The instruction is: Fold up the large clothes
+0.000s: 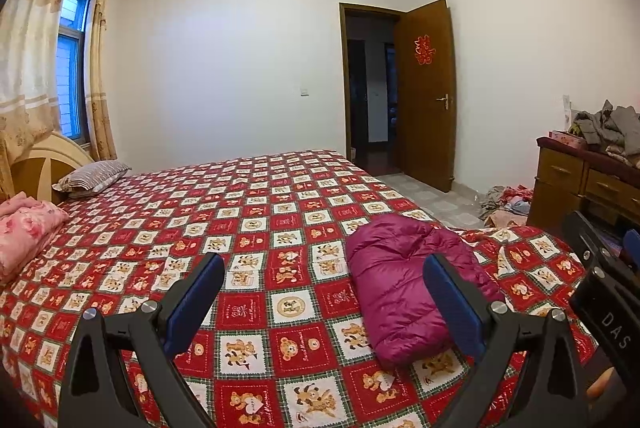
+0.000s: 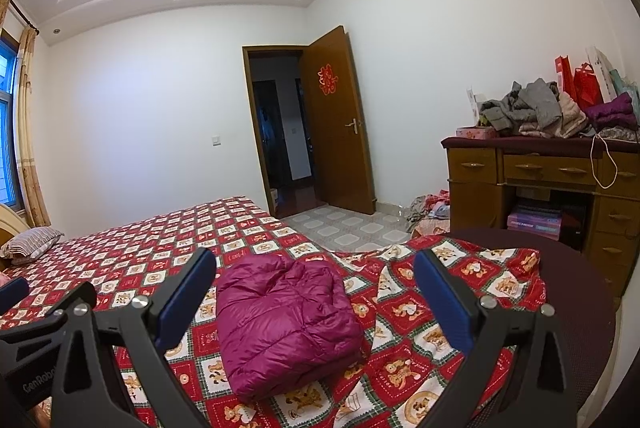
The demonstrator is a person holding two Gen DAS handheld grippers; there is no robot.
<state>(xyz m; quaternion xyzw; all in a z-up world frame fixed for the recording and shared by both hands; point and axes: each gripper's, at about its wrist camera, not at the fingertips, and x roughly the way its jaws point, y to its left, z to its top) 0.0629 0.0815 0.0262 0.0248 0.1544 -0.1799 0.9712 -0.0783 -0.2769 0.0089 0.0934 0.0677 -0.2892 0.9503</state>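
Both of my tongs are raised above the bed (image 1: 256,212) and carry nothing. My left gripper (image 1: 324,282) has its jaws spread wide, with only the patterned bedspread between the blue pads. My right gripper (image 2: 316,278) is spread equally wide and is likewise empty.

The purple padded jacket (image 2: 284,320) lies on the bedspread near the foot-side corner of the bed, already gathered into a compact, thick bundle. It appears folded; I judge the fold on this piece to be complete or nearly so.

Relation governing the next move:
- In the right wrist view the jacket sits directly ahead, between the lines of the two fingers and below them.
- In the left wrist view the jacket (image 1: 400,284) lies to the right of centre, partly behind the right-hand finger.
- The right gripper is therefore the better aligned of the two; the left must swing toward the right to reach it.
- The bundle's long axis runs roughly away from me, along the pointing direction of the fingers.

A further pile of clothes (image 2: 536,110) sits on the wooden dresser (image 2: 552,168), well apart on the right. If another garment is required, the right gripper is nearer.
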